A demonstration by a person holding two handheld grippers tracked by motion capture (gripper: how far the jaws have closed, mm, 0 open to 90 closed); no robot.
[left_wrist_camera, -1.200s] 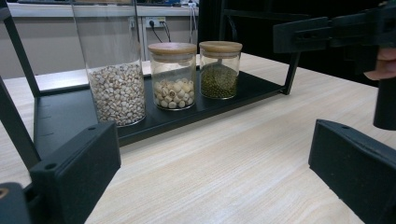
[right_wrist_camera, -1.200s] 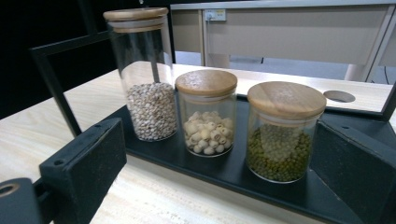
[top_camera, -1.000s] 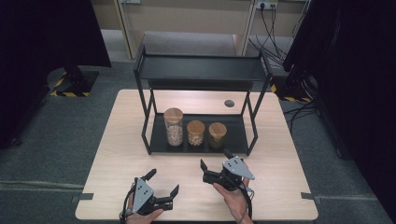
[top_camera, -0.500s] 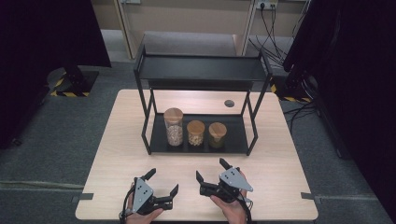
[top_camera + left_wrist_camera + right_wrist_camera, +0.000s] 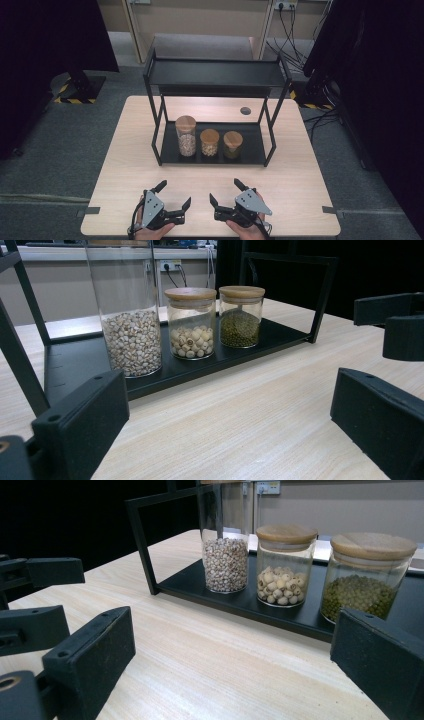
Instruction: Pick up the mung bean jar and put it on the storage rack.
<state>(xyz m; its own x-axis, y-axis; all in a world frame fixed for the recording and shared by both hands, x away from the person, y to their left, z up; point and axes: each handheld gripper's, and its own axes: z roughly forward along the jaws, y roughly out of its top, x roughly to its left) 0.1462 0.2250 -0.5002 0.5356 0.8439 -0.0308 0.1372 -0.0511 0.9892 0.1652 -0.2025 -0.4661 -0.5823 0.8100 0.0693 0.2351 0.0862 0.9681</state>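
Three glass jars with wooden lids stand in a row on the lower tray (image 5: 250, 156) of a black two-tier rack. The tall jar (image 5: 186, 136) holds pale grains, the middle jar (image 5: 209, 142) holds larger white seeds, and the short jar (image 5: 232, 144) holds green beans. The left gripper view has them as tall jar (image 5: 131, 325), middle jar (image 5: 190, 322) and short jar (image 5: 241, 316). My left gripper (image 5: 174, 193) and right gripper (image 5: 224, 190) rest near the table's front edge, both open and empty, well short of the rack.
The rack's top shelf (image 5: 215, 72) overhangs the jars, with thin black posts (image 5: 156, 130) at the corners. A round cable hole (image 5: 245, 110) sits in the tabletop behind the rack. Bare wood lies between grippers and rack. The two grippers' jaws point toward each other.
My right gripper has drawn back toward the near table edge and swung its jaws a little leftward. The left gripper and the jars have not moved.
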